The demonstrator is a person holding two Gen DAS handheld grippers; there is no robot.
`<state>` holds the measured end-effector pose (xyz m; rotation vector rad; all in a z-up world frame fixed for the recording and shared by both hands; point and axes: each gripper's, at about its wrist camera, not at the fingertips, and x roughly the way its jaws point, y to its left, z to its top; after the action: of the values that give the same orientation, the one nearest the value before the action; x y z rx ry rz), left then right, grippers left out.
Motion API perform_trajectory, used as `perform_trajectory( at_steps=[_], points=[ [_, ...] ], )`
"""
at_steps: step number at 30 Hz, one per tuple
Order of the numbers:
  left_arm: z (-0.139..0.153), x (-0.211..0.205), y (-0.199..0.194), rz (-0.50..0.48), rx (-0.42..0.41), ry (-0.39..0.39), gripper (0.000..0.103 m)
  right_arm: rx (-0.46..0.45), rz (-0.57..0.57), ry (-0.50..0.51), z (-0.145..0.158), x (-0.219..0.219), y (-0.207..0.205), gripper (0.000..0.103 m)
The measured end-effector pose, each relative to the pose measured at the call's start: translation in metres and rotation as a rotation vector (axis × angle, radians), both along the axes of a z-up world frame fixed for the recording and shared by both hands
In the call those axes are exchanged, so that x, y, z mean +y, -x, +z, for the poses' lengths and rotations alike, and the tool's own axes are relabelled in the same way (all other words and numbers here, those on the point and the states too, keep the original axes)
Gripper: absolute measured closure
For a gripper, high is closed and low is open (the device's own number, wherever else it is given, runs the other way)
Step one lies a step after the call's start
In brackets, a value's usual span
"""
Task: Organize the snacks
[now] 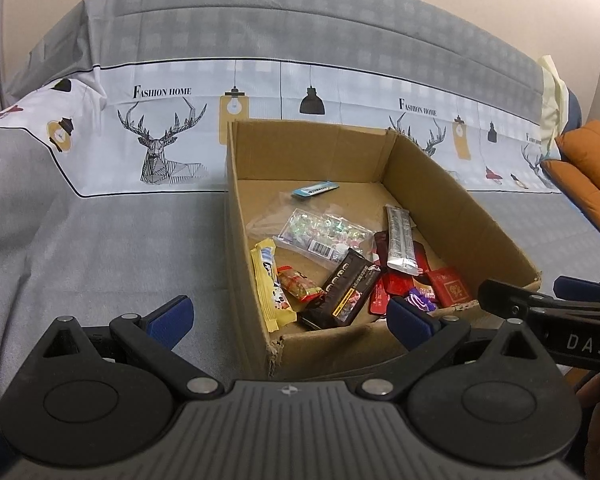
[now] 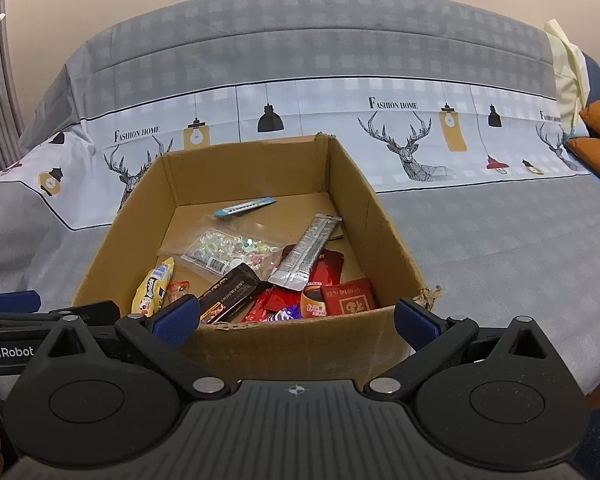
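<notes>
We record one cardboard box [image 1: 456, 216], open at the top, at centre right of the left wrist view and centre of the right wrist view, standing on a sofa covered by a grey sheet [image 1: 100, 240] with a pale printed band of deer and lamps.

Contents, all lying on the box floor:
- a blue strip packet [image 1: 315, 189] toward the back, apart from the rest;
- a clear bag of small shiny sweets [image 1: 320, 234] at the middle;
- a silver stick packet [image 1: 400, 242] lying across the red packets [image 1: 396, 282];
- a yellow snack bar [image 1: 270, 284] against the left wall in the left wrist view;
- a dark chocolate bar [image 1: 346, 292] near the front, touching a small red-and-clear sweet packet [image 1: 300, 284];
- a red square packet [image 2: 350, 295] at the front right of the right wrist view, beside a purple wrapper [image 2: 286, 314].

We note the left gripper [image 1: 290, 322] spread wide and holding nothing, near the box's front corner. The right gripper [image 2: 296, 320] is likewise spread and empty, at the front wall. An orange cushion [image 1: 592, 160] sits at the right edge.
</notes>
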<state>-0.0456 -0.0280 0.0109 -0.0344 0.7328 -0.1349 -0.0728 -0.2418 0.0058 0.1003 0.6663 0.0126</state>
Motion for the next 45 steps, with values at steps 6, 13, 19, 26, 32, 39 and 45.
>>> perform_trajectory(
  at_steps=[6,13,19,26,32,39,45],
  points=[
    [-0.0007,0.0003,-0.0012,0.002,0.01,0.004,0.001,0.002,0.0,-0.002,-0.0003,-0.0003,-0.0001,0.0],
    [-0.001,0.0006,-0.0017,0.008,0.015,0.004,0.001,0.004,-0.002,-0.003,-0.0006,0.0007,0.0,0.0],
    [-0.0018,0.0013,-0.0024,0.012,0.024,0.003,0.001,0.007,0.002,-0.002,-0.0019,0.0016,-0.0011,0.0],
    [-0.0027,0.0021,-0.0038,0.017,0.032,0.005,0.001,0.011,0.002,-0.003,-0.0029,0.002,-0.0019,0.0],
    [-0.0038,0.0018,-0.0045,0.02,0.037,0.004,0.001,0.015,0.003,-0.003,-0.0036,0.0025,-0.0023,0.0],
    [-0.0049,0.0025,-0.0049,0.024,0.041,0.005,0.001,0.019,0.003,-0.007,-0.0041,0.0025,-0.0037,0.0],
    [-0.0047,0.0031,-0.0052,0.024,0.044,0.007,0.001,0.019,0.002,-0.006,-0.0038,0.003,-0.0035,0.0]
  ],
)
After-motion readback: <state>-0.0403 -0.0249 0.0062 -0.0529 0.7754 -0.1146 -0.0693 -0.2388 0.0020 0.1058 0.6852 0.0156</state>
